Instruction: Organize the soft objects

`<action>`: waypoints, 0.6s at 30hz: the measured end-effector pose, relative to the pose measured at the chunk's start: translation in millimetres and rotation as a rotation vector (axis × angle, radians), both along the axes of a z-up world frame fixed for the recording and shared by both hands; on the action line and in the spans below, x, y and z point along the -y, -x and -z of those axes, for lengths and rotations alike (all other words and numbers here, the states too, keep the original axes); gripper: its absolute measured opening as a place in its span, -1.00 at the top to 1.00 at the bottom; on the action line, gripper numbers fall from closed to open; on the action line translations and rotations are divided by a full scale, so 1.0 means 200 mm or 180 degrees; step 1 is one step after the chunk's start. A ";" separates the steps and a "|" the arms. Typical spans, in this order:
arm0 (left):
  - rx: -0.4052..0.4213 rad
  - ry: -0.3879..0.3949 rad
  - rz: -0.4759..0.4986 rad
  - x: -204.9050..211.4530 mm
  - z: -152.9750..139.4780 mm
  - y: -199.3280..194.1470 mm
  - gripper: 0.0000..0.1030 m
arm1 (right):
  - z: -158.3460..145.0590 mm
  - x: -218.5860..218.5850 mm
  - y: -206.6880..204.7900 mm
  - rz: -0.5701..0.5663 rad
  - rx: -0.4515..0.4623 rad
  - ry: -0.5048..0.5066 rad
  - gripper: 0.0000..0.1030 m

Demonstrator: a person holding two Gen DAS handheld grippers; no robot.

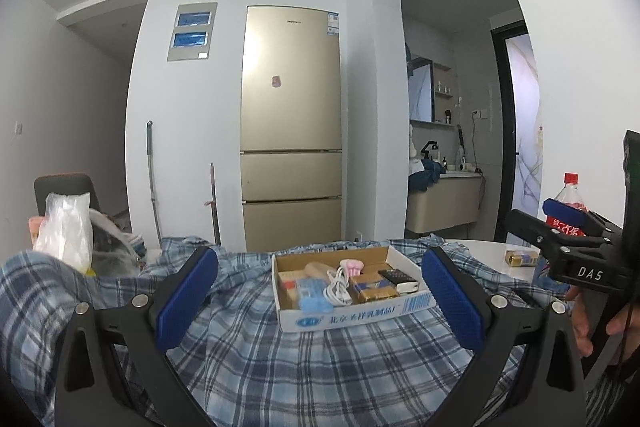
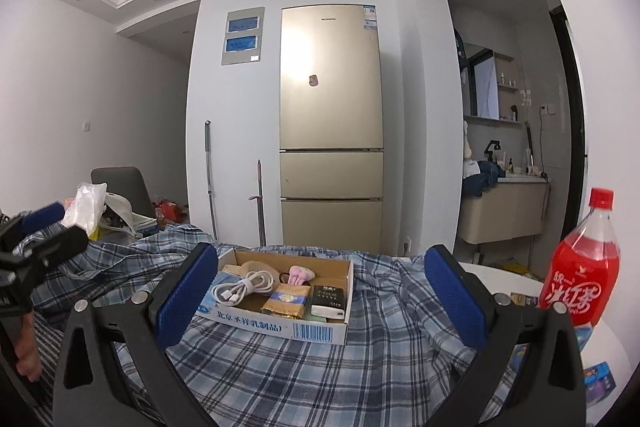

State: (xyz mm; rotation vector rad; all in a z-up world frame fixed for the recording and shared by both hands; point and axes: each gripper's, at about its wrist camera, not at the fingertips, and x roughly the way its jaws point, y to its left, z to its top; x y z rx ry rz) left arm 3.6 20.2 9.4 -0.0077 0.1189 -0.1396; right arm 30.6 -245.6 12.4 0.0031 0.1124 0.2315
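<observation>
Lying rumpled, blue plaid cloth (image 1: 280, 355) (box (image 1: 340, 317) atop) spans table (image 1: 488, 251).

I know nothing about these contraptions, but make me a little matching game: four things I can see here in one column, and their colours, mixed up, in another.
Things:
1. cable coiled in the cardboard box
2. drink in the bottle
3. fridge
4. cloth under the box

Colours:
A. red
B. blue and white checks
C. white
D. pale gold

Pairs: 1-C, 2-A, 3-D, 4-B
</observation>
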 end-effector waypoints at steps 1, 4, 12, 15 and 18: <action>0.0005 0.0008 -0.0014 0.00 0.01 0.00 -1.00 | 0.01 0.01 0.00 0.0011 0.0004 -0.0009 -1.00; -0.0006 0.0024 -0.0022 -0.02 0.02 0.00 -1.00 | 0.02 0.01 0.02 0.0066 0.0037 -0.0012 -1.00; -0.0013 0.0027 -0.0047 -0.02 0.03 -0.01 -1.00 | 0.01 0.05 0.04 0.0062 0.0108 -0.0098 -1.00; -0.0009 -0.0040 -0.0073 0.00 0.04 -0.01 -1.00 | 0.01 0.05 0.04 0.0053 0.0104 -0.0113 -1.00; -0.0035 -0.0065 -0.0067 0.01 0.04 -0.02 -1.00 | 0.01 0.04 0.03 0.0052 0.0081 -0.0106 -1.00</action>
